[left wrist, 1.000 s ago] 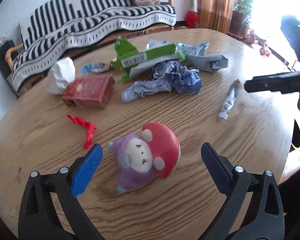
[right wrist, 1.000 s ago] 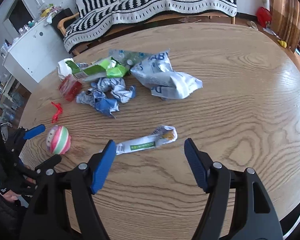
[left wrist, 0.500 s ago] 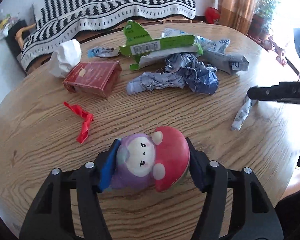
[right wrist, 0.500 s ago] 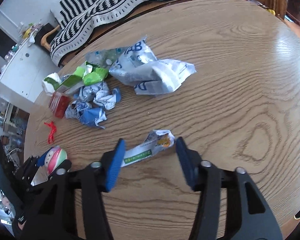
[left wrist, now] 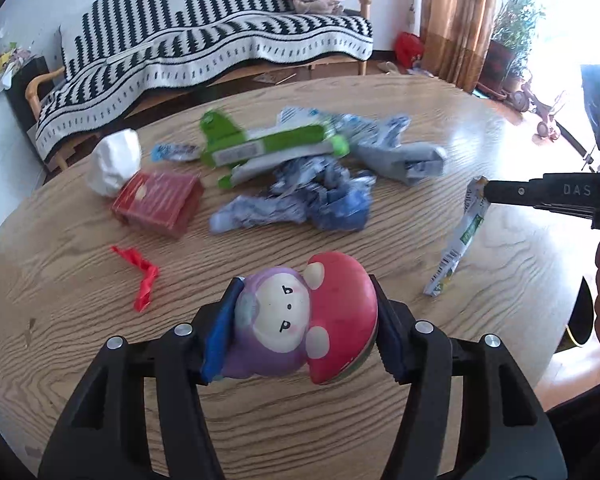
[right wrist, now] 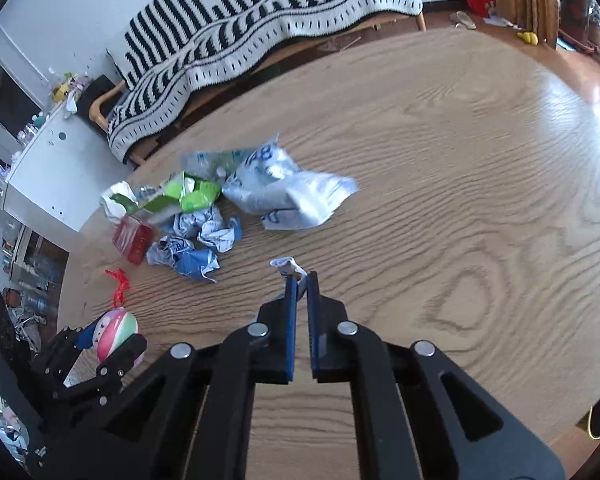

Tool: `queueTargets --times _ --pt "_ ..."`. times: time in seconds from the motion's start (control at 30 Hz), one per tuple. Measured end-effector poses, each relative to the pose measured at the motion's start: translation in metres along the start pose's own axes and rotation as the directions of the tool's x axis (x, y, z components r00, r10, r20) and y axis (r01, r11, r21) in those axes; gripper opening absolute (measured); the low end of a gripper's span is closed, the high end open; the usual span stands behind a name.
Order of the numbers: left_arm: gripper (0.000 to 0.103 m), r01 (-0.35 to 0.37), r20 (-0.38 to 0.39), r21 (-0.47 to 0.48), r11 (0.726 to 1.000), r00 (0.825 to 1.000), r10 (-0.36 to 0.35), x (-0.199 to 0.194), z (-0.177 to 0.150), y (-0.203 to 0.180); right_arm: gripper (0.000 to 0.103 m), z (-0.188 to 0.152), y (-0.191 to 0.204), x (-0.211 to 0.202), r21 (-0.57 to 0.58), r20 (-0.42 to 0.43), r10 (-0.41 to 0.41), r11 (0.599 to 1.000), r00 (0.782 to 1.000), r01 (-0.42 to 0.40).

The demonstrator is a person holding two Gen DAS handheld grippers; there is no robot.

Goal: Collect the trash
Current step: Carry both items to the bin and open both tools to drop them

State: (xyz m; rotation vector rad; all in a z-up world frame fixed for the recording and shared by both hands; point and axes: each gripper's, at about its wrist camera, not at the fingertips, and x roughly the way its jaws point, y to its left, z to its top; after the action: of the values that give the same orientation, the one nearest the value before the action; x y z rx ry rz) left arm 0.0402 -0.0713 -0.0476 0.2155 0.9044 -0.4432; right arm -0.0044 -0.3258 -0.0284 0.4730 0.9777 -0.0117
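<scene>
Between the left tongs [left wrist: 300, 320], clamped: mushroom squishy toy [left wrist: 304, 316]; right tongs [right wrist: 301, 280] pinch the narrow wrapper [left wrist: 458, 240] by its top end, long axis hanging toward the desk [left wrist: 260, 420]. Remaining trash pile [left wrist: 300, 184] lies ahead of both, nearer the left tongs

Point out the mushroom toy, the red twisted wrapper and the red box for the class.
mushroom toy [left wrist: 342, 304], left wrist view, on its red cap.
red twisted wrapper [left wrist: 146, 280], left wrist view, on its twisted middle.
red box [left wrist: 158, 202], left wrist view, on its top face.

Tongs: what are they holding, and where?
Left tongs squeeze the toy by its sides. Right tongs pinch the wrapper at its top end.
</scene>
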Motion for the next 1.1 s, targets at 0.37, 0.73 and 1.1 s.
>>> queueTargets --times 0.37,0.73,1.1 --pt "0.058 0.133 0.044 0.09 0.987 0.99 -0.137 -0.004 0.029 -0.111 0.006 -0.018 -0.122 -0.113 0.109 0.166 -0.149 0.985 0.975 0.132" --pt "0.058 0.335 0.028 0.247 0.909 0.935 -0.352 0.004 0.037 -0.287 0.006 -0.094 -0.304 -0.22 0.368 0.2 -0.469 0.85 0.86 0.378" --pt "0.058 0.515 -0.1 0.405 0.756 0.846 -0.523 0.024 -0.011 -0.452 0.006 -0.17 -0.43 -0.247 0.524 0.038 -0.596 0.695 0.802 0.492"
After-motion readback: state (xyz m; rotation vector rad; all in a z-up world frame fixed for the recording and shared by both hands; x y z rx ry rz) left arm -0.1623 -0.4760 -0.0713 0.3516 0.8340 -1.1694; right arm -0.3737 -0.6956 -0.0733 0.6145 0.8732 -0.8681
